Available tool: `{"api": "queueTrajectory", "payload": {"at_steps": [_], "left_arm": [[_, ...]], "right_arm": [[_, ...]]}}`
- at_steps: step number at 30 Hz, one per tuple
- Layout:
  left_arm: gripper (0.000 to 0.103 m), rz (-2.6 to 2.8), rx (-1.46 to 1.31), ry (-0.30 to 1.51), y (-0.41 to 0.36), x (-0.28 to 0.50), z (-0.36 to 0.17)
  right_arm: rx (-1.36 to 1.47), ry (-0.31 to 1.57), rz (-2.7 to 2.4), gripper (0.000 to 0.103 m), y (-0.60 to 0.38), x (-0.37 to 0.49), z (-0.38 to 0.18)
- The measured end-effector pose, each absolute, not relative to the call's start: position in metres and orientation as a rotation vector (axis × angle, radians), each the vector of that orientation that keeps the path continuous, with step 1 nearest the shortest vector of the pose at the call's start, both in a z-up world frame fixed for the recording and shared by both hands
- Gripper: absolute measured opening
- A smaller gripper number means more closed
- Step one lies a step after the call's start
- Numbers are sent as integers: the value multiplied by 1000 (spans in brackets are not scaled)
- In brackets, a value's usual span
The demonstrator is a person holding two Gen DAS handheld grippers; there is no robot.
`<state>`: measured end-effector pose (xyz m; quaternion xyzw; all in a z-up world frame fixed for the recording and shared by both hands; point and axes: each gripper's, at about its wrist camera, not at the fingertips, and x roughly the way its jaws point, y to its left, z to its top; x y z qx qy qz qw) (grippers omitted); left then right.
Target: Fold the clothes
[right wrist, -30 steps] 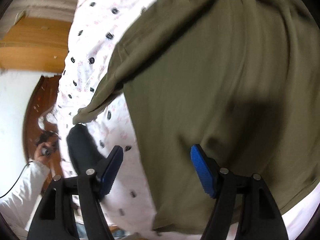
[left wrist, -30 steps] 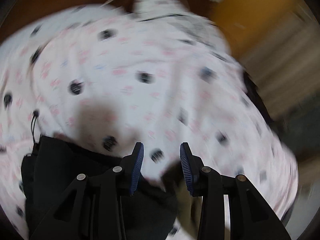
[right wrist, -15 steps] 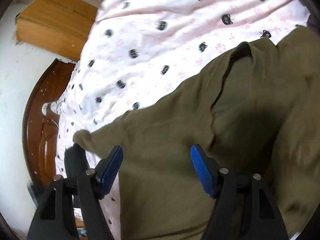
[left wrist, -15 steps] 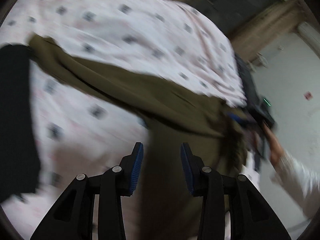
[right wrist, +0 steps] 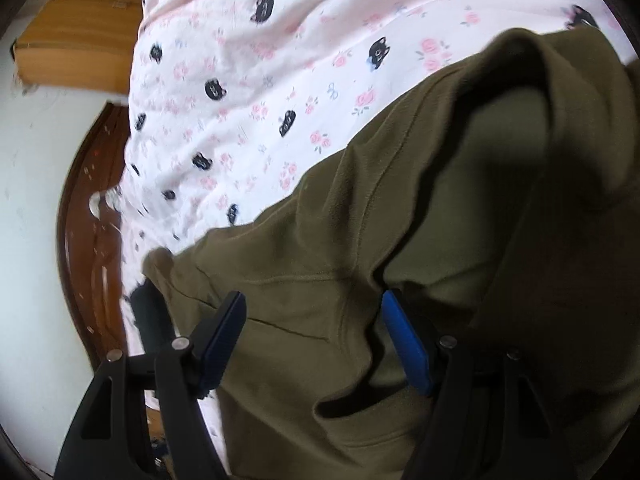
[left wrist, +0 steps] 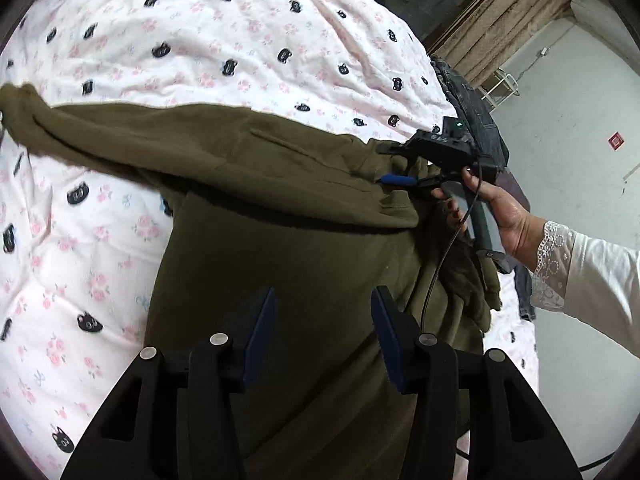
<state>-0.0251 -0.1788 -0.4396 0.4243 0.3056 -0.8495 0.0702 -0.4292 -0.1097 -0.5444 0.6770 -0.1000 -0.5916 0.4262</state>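
An olive-green garment (left wrist: 304,240) lies spread on the bed, one long part reaching to the left. My left gripper (left wrist: 323,308) hovers over its middle; the jaws are opening, with the cloth below them and nothing pinched. In the left wrist view a hand in a white lace sleeve (left wrist: 500,208) holds my right gripper (left wrist: 390,164) at the garment's right edge. In the right wrist view the right gripper (right wrist: 314,340) stands open wide above the olive cloth (right wrist: 400,220), folds lying between its fingers, the pads not pressing.
The bed sheet (left wrist: 240,40) is white-pink with roses and black cat faces. A black garment (right wrist: 148,316) lies beside the olive one. Dark jeans (left wrist: 476,120) sit at the bed's far right edge. A wooden headboard (right wrist: 80,240) and a brown box (right wrist: 80,28) stand beyond.
The left view swung from the black garment and sheet across to the olive garment, and its jaws widened. The right gripper slid along the olive cloth towards its edge, still open.
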Motion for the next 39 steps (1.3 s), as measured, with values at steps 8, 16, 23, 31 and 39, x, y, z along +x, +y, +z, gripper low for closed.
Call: {"api": "queueTrajectory", "payload": {"at_steps": [8, 16, 23, 31, 39], "left_arm": [[50, -2607, 1221, 916, -176, -21, -412], [51, -2562, 1196, 985, -188, -8, -408], [51, -2526, 1163, 1018, -204, 3, -411], [51, -2503, 1145, 1059, -208, 4, -415], [51, -2492, 1168, 1082, -203, 6, -423]], "right_arm": [[1670, -180, -1480, 72, -128, -432, -556], [1720, 88, -1429, 7, -156, -416, -568], [1647, 143, -1444, 7, -174, -433, -523], [1544, 126, -1592, 7, -212, -494, -455], [1479, 146, -1785, 7, -259, -533, -454]]}}
